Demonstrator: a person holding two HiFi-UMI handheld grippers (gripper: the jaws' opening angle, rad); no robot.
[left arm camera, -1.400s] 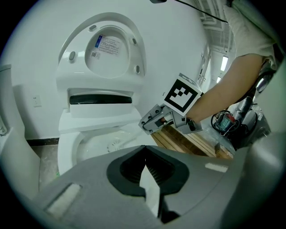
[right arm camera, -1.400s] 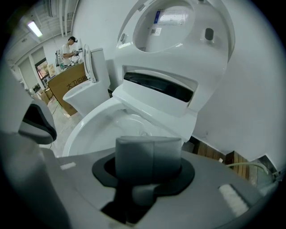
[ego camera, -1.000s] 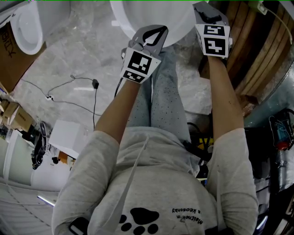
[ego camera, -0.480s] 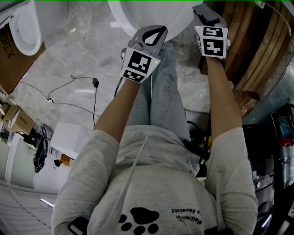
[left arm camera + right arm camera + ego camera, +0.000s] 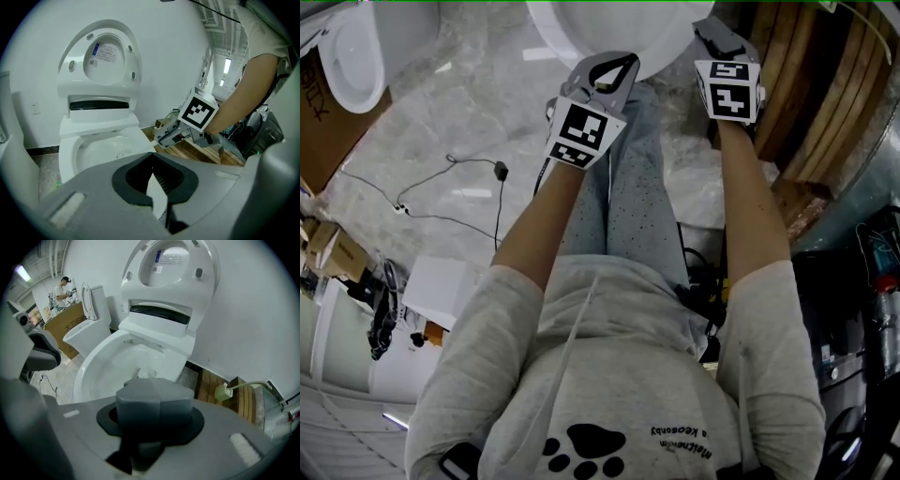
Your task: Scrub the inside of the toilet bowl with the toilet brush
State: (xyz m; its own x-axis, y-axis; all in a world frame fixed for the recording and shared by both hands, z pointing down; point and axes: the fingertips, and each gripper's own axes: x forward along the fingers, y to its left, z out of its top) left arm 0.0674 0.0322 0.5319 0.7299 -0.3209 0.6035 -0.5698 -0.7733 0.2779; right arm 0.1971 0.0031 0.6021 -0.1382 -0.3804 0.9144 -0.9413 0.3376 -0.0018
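Toilet bowl [image 5: 117,369] stands open right ahead of both grippers, its lid and seat [image 5: 171,263] tipped up against the wall behind it. The inside looks white and bare. No toilet brush shows in any of the 3 views, so I judge the scrubbing has not begun and the step in hand is fetching the brush.

The left gripper [image 5: 151,157] hovers over the near rim of the bowl. Its jaws meet at the tips with nothing between them, and only the bowl's rim shows through the loop they form. The right gripper [image 5: 154,397] hangs toward the bowl's right side, jaws pressed together and also empty.

The next move calls for finding the brush, spreading 1 set of jaws and taking the handle high enough that the head can reach down into the bowl.

Left of the bowl stand a second toilet [image 5: 89,329] and a cardboard box [image 5: 65,329], with a person [image 5: 61,287] beyond them. Right of the bowl lie wooden planks [image 5: 220,385] with a plug on a cord [image 5: 224,391]. A loose cable [image 5: 450,187] trails on the floor near the bowl's left side and could snag a foot.
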